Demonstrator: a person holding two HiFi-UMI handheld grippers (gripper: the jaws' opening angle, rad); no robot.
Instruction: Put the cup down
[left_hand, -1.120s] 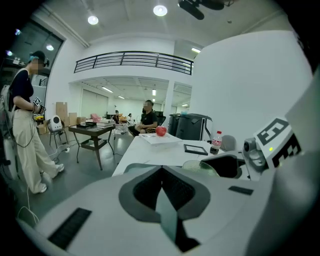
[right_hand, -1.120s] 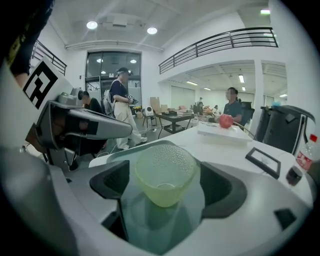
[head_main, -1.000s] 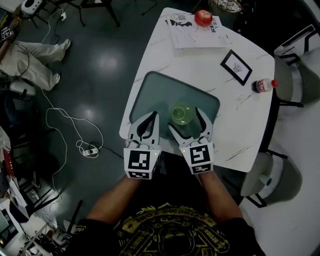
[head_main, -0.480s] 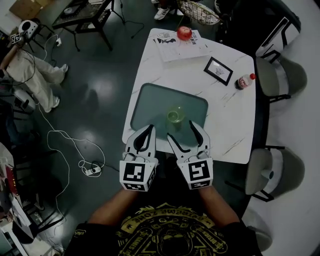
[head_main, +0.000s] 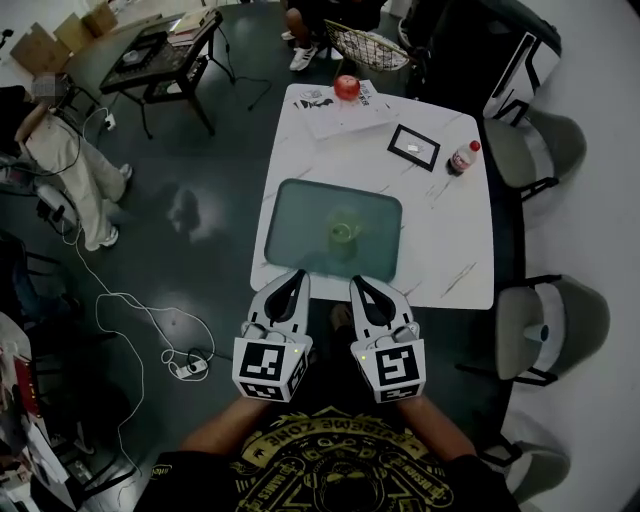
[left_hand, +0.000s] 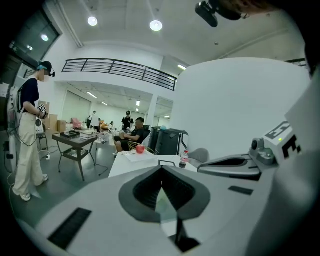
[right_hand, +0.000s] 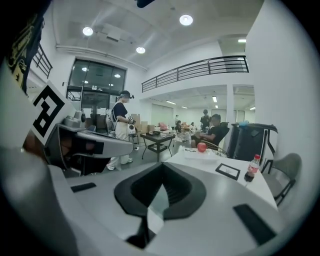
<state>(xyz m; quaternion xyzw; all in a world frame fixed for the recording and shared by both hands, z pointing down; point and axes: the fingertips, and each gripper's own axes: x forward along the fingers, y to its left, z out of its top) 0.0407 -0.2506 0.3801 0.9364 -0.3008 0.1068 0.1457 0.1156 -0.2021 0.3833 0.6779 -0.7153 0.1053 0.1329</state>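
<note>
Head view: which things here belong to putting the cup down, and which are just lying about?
Part of the job:
- green cup, standing on the tray
- right gripper, shut, empty, clear of the cup

Just lying about:
- red apple on papers
- picture frame
- bottle
- left gripper, shut and idle

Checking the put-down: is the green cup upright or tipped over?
Upright: the cup stands on the tray with its round mouth facing up.
</note>
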